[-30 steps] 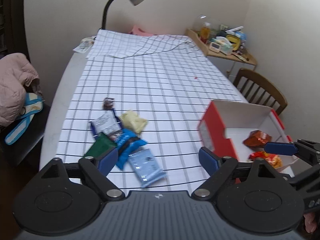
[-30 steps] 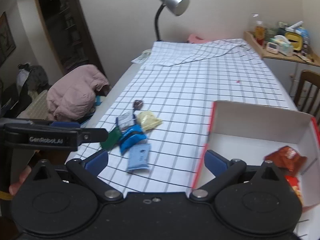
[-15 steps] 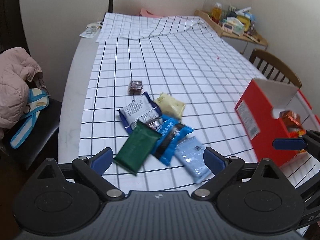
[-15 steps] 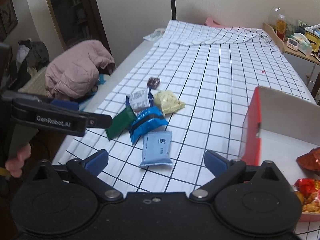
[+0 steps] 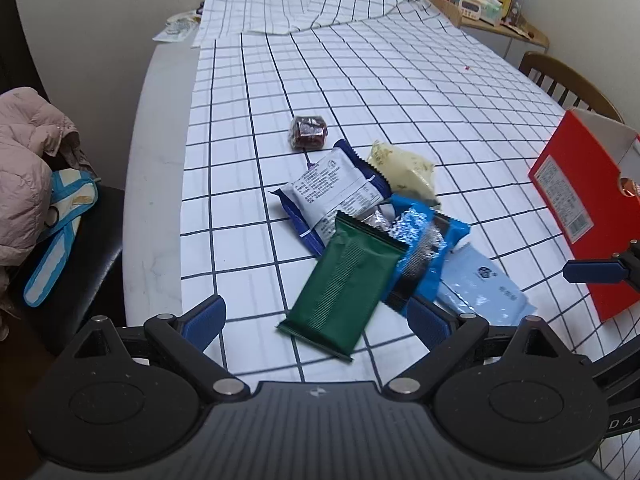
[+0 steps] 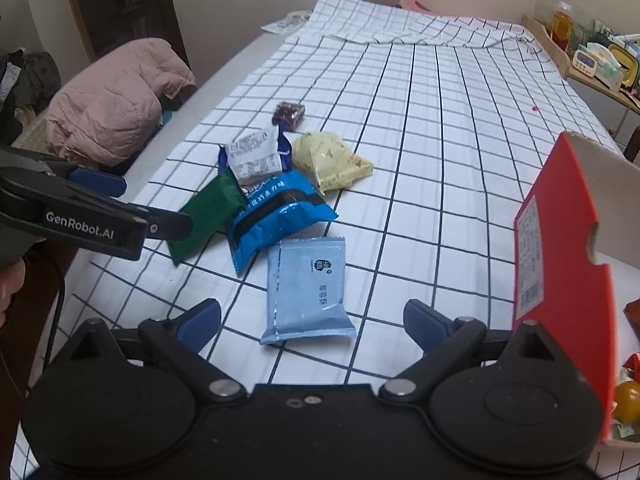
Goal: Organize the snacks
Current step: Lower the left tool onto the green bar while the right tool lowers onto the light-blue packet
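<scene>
A pile of snack packets lies on the checked tablecloth: a green packet, a bright blue packet, a pale blue packet, a white-and-navy packet, a yellow packet and a small dark red one. My left gripper is open just before the green packet. My right gripper is open just before the pale blue packet. The red box stands at the right with snacks inside.
A chair with a pink jacket stands left of the table. A wooden chair and a cluttered shelf are at the far right. The cloth is folded at the table's far end.
Both grippers have moved forward and down toward the snack pile, away from the red box. Both stayed open.
</scene>
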`<control>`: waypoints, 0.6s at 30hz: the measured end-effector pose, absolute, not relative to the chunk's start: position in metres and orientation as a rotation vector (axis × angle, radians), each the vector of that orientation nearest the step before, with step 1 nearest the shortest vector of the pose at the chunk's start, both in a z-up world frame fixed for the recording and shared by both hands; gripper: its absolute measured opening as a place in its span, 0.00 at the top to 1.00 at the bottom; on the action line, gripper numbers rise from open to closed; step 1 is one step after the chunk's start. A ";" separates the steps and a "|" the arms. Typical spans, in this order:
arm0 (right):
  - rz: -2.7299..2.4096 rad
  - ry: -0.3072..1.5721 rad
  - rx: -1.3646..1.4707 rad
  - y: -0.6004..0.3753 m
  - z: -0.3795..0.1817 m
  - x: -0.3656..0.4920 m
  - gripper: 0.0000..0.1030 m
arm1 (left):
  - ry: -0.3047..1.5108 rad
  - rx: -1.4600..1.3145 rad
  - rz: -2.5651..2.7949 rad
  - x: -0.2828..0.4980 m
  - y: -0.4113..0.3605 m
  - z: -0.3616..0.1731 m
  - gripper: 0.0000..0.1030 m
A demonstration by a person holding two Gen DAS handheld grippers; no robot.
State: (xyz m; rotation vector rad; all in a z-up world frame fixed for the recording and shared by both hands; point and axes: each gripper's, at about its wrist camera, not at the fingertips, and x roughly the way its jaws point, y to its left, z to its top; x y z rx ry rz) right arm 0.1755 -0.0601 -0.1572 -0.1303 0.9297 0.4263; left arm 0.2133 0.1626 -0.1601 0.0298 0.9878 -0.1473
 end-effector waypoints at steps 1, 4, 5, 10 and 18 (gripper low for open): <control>0.425 0.935 -0.132 -0.059 -0.160 0.178 0.06 | 0.992 0.030 -0.152 0.216 0.163 -0.162 0.05; 0.418 0.944 -0.143 -0.055 -0.167 0.183 0.11 | 1.007 0.045 -0.181 0.223 0.161 -0.169 0.06; 0.416 0.948 -0.146 -0.054 -0.169 0.185 0.12 | 1.010 0.057 -0.187 0.225 0.160 -0.171 0.06; 0.411 0.962 -0.164 -0.048 -0.176 0.191 0.17 | 1.022 0.082 -0.211 0.233 0.155 -0.181 0.07; 0.417 0.956 -0.226 -0.035 -0.182 0.193 0.31 | 1.038 0.097 -0.238 0.238 0.153 -0.187 0.31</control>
